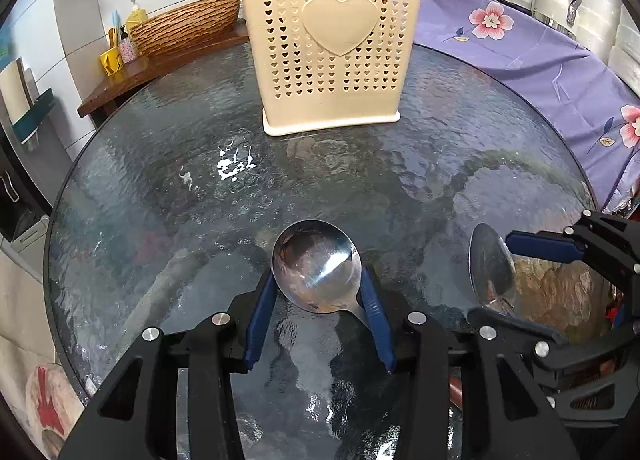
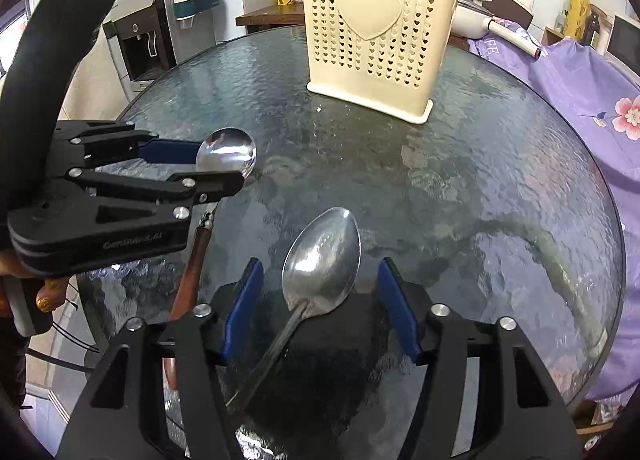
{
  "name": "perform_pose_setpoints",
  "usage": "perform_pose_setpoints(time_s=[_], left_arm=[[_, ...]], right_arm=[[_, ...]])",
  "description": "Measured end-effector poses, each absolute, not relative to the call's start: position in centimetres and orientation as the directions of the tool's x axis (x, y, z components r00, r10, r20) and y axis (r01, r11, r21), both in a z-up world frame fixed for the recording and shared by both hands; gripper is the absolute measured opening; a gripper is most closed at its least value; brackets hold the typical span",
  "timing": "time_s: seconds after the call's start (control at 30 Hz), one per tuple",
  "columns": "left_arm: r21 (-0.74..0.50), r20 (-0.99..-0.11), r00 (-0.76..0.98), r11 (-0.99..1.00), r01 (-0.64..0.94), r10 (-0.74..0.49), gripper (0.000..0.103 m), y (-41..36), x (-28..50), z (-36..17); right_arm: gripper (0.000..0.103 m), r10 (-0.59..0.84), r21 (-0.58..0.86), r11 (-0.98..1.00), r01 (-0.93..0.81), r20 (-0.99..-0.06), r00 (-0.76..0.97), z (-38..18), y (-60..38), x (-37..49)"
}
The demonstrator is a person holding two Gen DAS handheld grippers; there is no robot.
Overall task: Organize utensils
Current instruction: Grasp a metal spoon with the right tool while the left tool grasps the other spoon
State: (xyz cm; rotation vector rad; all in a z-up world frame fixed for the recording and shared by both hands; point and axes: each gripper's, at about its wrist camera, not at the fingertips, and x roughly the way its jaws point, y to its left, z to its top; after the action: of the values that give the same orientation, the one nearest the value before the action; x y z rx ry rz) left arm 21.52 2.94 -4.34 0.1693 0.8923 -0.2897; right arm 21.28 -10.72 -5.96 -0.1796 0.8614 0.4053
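round spoon [image 1: 317, 266]: bowl sits between the left claw [image 1: 320, 312] pads, both blue pads touching or nearly touching the bowl's sides; wooden handle runs back under the claw, seen in the right view [image 2: 192, 260]; near edge of the table [image 1: 160, 180]
left claw state: pads close in on the round spoon's bowl, look clamped on it; cannot tell if lifted
oval spoon [image 2: 322, 260]: bowl lies between the right claw [image 2: 322, 310] fingers, clear gap on both sides, not touching either pad; metal handle runs back under the claw toward the near edge
right claw state: fingers apart, nothing held
spoons: side by side, near each other, round one to the left
left claw pose: low over the near edge, pointing at the holder; a hand [image 2: 44, 296] with painted nails grips it from behind
right claw pose: low, level, also pointing at the holder; in the left view it enters from the right edge
holder [image 1: 330, 44]: cream, heart holes, upright at the table's far edge, well apart from both spoons; utensil ends stick out the top
table: round, textured glass
cloth [image 1: 540, 72]: purple floral, past the table's right edge
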Motion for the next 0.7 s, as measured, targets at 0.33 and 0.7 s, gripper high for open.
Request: perform_pose_setpoints(time_s=[0.33, 0.7], left_arm=[[0.033, -0.785, 0.594, 0.945, 0.326, -0.177, 0.043, 1.7, 22.1, -4.3], [0.070, -0.781, 0.598, 0.926, 0.371, -0.180, 0.043, -1.4, 22.3, -4.3]], right_arm=[[0.039, 0.289, -0.009, 0.885, -0.465, -0.772, 0.566, -5.7, -10.5, 22.5], [0.039, 0.281, -0.076, 0.853, -0.517, -0.767, 0.577, -5.5, -12.7, 23.1]])
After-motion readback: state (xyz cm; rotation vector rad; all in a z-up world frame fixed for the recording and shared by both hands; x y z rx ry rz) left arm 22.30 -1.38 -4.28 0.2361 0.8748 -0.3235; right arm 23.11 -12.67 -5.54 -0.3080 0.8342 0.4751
